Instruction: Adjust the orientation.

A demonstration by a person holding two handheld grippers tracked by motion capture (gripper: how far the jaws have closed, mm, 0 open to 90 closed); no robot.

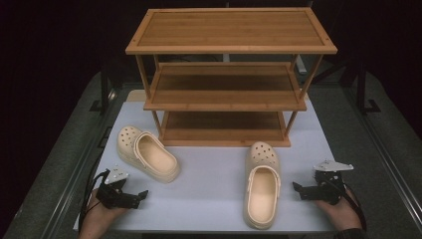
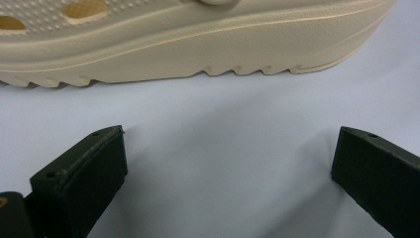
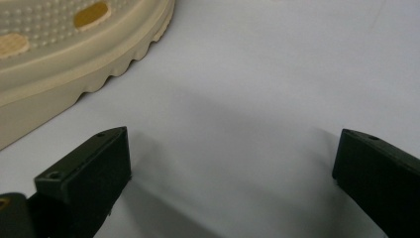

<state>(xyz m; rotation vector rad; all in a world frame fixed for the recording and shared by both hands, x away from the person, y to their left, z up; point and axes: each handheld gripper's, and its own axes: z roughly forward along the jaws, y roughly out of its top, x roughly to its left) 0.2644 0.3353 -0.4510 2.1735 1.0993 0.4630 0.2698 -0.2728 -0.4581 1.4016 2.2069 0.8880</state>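
Observation:
Two cream clogs lie on the white table top [image 1: 214,174]. The left clog [image 1: 147,153] sits angled, toe toward the back left; its ridged sole side [image 2: 188,44] fills the top of the left gripper view. The right clog [image 1: 262,184] points toe toward the rack, and its side [image 3: 64,54] shows at upper left in the right gripper view. My left gripper [image 1: 141,197] rests low in front of the left clog, open and empty [image 2: 230,158]. To the right of the right clog, my right gripper [image 1: 298,191] is open with bare table between its jaws [image 3: 233,158].
A three-tier wooden shoe rack [image 1: 229,47] stands at the back middle of the table, its shelves bare. Dark floor and metal frame rails [image 1: 388,149] flank the table. A hand holds each gripper at the near edge.

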